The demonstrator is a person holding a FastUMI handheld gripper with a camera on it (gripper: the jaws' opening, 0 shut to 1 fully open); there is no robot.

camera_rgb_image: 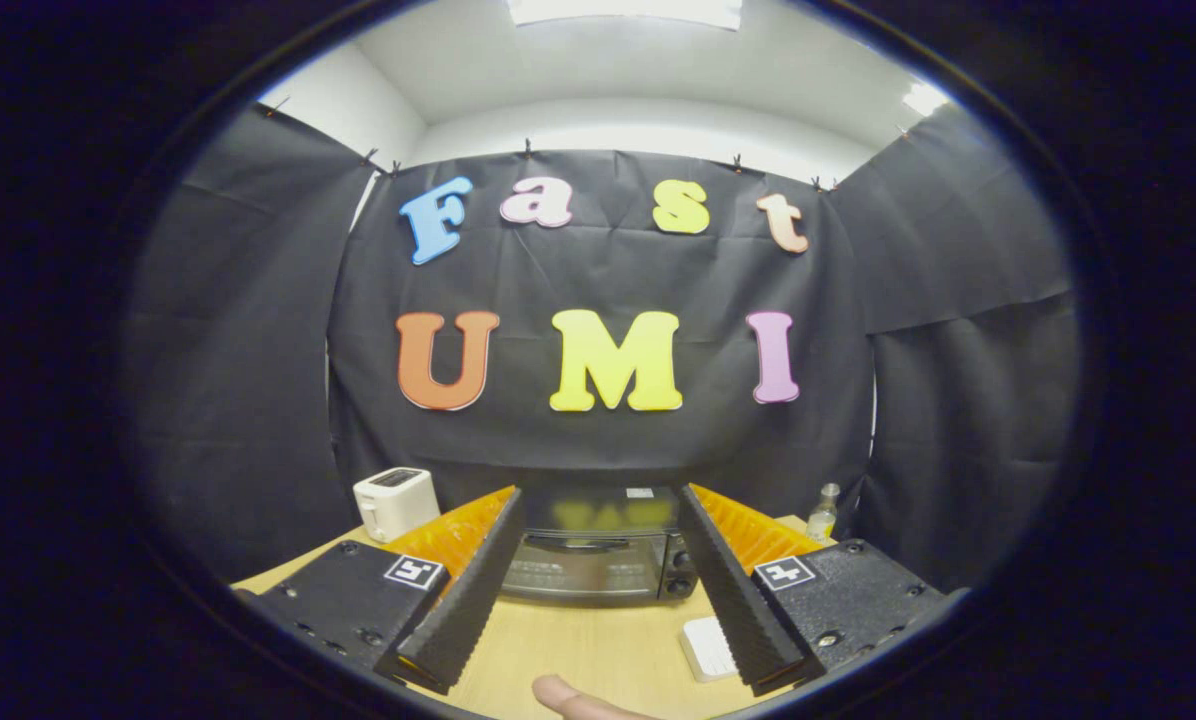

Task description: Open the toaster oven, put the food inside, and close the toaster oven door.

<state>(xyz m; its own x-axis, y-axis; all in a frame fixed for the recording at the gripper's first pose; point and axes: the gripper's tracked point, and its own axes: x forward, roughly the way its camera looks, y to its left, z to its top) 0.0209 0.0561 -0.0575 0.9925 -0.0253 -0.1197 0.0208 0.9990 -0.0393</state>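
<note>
Gripper (598,520): two ridged fingers (468,590), spread wide apart, nothing held and nothing touched between them. A square printed marker (414,571) is seen on the left finger mount, and a matching marker (784,573) on the right; no words can be read on either.

Fingertip (570,697): a person's, seen low between the fingers, resting at the near edge of the table.

Table (588,640): light wood-grain top, bare between the fingers.

White object (708,648): small, flat, ribbed, lying on the table just inside the right finger. Its kind cannot be told.

Toaster oven (598,545): dark, boxy, set on the table beyond the fingertips and framed between them. The door is closed; a horizontal handle runs across the top of the glass front, and two round knobs are stacked on the right panel. A small pale label (640,493) sits on the top; its writing is too small to read.

Toaster (395,503): white, slot type, standing on the table behind the left finger, well left of the toaster oven.

Bottle (823,514): small, clear, capped, standing behind the right finger near the cloth wall. Its label cannot be read.
</note>
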